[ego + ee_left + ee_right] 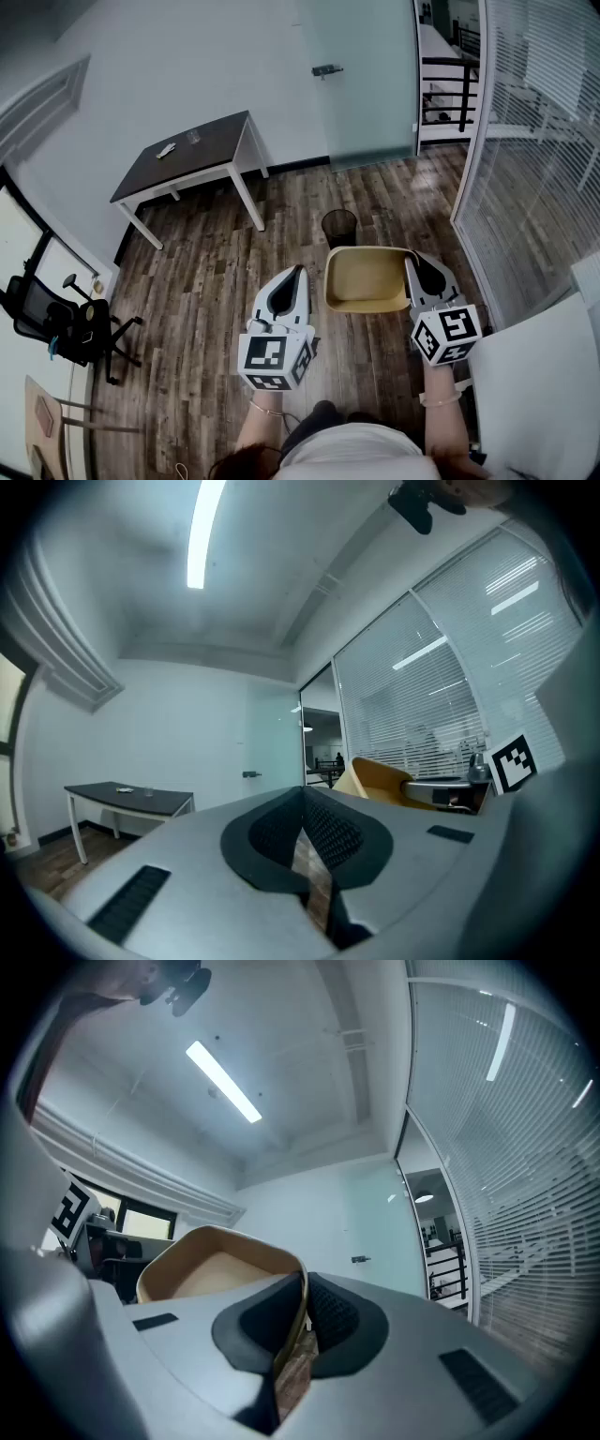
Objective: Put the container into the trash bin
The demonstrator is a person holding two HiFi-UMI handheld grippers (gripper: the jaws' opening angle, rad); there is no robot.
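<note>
A tan, shallow paper container hangs level above the wood floor, in front of the person. My right gripper is shut on its right rim; in the right gripper view the container wall runs between the pads of that gripper. A small black mesh trash bin stands on the floor just beyond the container. My left gripper floats left of the container, apart from it, shut with nothing in it. In the left gripper view the container shows to the right of my left gripper.
A dark-topped table with white legs stands at the back left by the wall. A black office chair is at the far left. A frosted glass door and a glass wall with blinds close the right side.
</note>
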